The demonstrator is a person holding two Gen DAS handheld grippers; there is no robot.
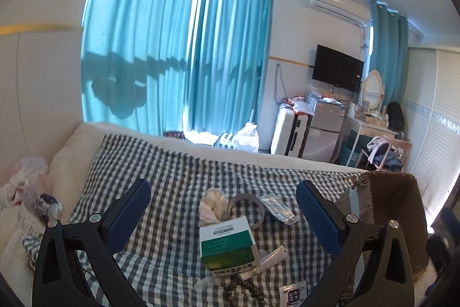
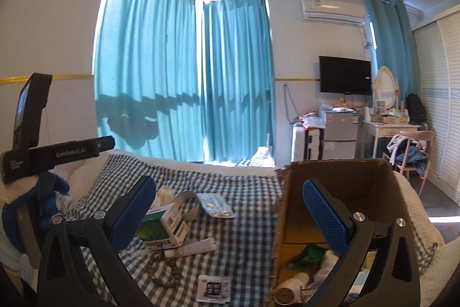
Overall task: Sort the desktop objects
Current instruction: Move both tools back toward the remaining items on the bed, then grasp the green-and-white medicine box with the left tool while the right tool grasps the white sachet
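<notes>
Hovering over checked bedspread [image 1: 178, 180] | left hand-held gripper [image 1: 223, 216] spread above green medicine box [image 1: 227, 245] | right hand-held gripper [image 2: 228, 213] spread, empty, beside cardboard box [image 2: 359, 192]

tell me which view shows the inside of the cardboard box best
The right wrist view: the cardboard box opens toward the camera, showing items at its bottom. The left wrist view catches only its outer wall and rim at the right edge.

Teal curtains [image 2: 184, 76], wall television [image 2: 345, 75], air conditioner [image 2: 332, 8], perhaps a suitcase [image 1: 287, 131]
</notes>
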